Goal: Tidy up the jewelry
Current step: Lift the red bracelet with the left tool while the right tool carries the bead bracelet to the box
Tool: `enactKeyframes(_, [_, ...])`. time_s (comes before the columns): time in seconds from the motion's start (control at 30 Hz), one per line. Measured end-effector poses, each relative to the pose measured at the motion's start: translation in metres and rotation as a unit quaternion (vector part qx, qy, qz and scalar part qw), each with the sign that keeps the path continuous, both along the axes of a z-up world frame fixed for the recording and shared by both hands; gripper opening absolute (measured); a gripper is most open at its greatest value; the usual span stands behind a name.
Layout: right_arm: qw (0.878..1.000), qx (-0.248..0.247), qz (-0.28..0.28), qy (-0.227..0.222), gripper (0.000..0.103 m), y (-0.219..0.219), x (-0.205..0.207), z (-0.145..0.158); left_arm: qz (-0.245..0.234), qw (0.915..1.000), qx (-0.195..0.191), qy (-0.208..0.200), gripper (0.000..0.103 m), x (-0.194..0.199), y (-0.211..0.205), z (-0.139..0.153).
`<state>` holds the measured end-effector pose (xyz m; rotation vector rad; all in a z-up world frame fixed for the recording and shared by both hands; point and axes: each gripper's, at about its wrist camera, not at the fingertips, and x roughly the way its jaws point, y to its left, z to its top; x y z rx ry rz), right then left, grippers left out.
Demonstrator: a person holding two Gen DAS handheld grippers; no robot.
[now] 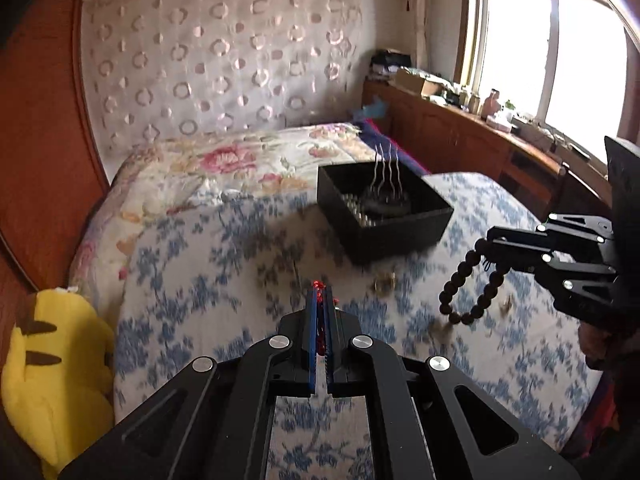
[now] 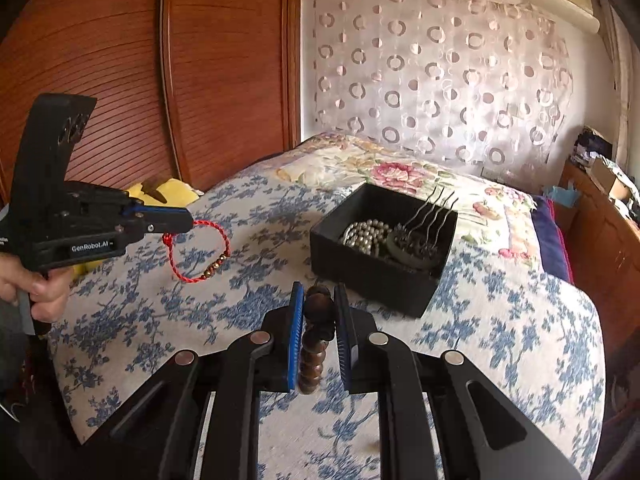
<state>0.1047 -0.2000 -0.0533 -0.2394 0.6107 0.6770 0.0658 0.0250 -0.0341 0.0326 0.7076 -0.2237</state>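
The left gripper [image 1: 322, 300] is pinching the red cord [image 2: 200, 250]; the right gripper [image 2: 320, 300] is clamping the beads [image 1: 464, 292]; both are hanging over the bed [image 2: 500, 340]; the box [image 2: 380, 240], at 1 o'clock, is waiting; carrying each piece fully above its rim before releasing seems wise
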Motion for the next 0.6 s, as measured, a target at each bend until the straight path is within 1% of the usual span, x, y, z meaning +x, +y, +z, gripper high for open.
enactKeyframes(0.23, [1.0,-0.001,0.002,-0.007,0.017,-0.005,0.024,0.016,0.002,0.9999,-0.005,-0.012,0.002,0.022,-0.005,0.021])
enactKeyframes(0.4, [1.0,-0.003,0.006,-0.018,0.017,-0.008,0.046,0.035,0.0,0.9998,-0.001,-0.022,0.002,0.04,-0.012,0.037])
enactKeyframes(0.6, [1.0,-0.007,0.006,-0.03,0.017,-0.01,0.073,0.048,0.003,0.9994,-0.002,-0.034,0.002,0.058,-0.019,0.048])
